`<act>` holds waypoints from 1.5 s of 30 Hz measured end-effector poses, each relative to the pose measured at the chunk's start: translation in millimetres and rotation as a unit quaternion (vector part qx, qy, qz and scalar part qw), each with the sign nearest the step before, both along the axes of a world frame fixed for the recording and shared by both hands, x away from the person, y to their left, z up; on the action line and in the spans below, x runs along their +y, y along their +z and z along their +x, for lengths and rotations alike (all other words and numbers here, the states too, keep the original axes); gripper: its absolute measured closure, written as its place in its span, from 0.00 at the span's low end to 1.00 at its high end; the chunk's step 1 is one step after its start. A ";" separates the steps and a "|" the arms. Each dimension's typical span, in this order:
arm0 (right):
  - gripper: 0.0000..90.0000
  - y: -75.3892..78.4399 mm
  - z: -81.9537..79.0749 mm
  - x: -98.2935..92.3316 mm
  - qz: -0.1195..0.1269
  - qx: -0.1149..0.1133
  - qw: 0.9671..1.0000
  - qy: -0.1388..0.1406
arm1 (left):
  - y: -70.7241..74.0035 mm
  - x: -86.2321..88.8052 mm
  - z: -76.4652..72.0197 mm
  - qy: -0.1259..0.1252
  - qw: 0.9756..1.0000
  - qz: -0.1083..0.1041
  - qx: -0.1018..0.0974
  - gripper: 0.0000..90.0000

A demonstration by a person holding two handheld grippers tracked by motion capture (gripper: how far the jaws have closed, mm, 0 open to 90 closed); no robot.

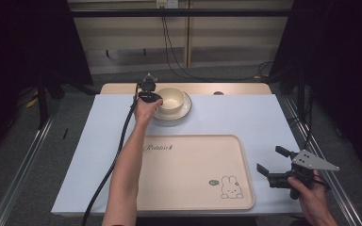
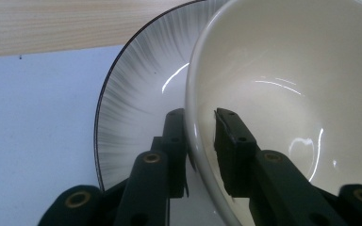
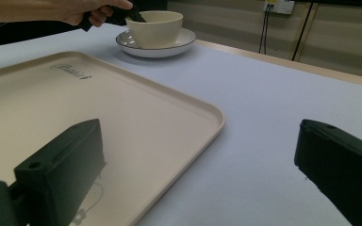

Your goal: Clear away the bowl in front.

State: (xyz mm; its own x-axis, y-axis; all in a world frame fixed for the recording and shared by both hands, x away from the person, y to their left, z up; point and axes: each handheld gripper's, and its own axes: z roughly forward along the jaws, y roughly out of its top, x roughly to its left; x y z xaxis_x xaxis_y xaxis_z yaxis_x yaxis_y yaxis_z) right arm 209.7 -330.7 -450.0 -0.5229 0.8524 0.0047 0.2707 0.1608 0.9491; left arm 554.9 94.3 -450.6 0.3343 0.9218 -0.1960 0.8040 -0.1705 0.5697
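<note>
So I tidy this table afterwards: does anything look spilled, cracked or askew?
Nothing stands out. The bowl sits upright on its plate, both look whole and empty, and the left gripper pinches the bowl's rim. The tray lies flat, with no spill visible.

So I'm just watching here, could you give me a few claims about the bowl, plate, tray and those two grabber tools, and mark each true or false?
1. The bowl sits on a plate. True.
2. The left gripper has its jaws on either side of the bowl's wall. True.
3. The bowl stands on the tray. False: it stands beyond the tray, on the plate.
4. The right gripper is clamped on the tray's edge. False: it is open, beside the tray.
5. The tray bears a rabbit drawing. True.
</note>
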 end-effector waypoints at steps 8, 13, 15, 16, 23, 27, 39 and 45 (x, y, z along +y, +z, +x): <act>0.02 -0.2 0.1 -0.3 0.001 0.001 1.000 0.002 | 0.2 2.3 -1.2 0.008 0.999 -0.037 0.002 0.92; 0.02 0.1 -0.2 -0.5 0.001 0.001 1.000 0.002 | 1.8 4.7 -1.8 0.011 0.998 -0.054 0.006 0.92; 0.02 -0.1 -0.1 -0.2 0.002 0.002 1.000 0.003 | 2.7 4.8 -2.0 0.017 0.998 -0.060 0.005 0.92; 0.02 0.0 0.0 -0.2 0.001 0.002 1.000 0.003 | 2.7 4.8 -2.0 0.017 0.998 -0.060 0.005 0.92; 0.02 0.3 -0.5 -0.2 0.004 0.002 1.000 0.003 | 5.0 3.9 -3.7 0.018 0.998 -0.064 0.006 0.92; 0.02 0.3 -0.3 -0.5 0.003 0.001 1.000 0.003 | 8.5 7.2 -4.0 0.023 0.997 -0.069 -0.001 0.92; 0.02 0.6 -0.9 -0.2 0.008 -0.003 1.000 0.004 | 24.0 18.7 -10.9 0.020 0.997 -0.075 -0.014 0.92; 0.02 0.7 -0.8 -0.3 0.008 -0.004 1.000 0.004 | 36.1 26.7 -16.7 0.009 0.996 -0.081 -0.026 0.92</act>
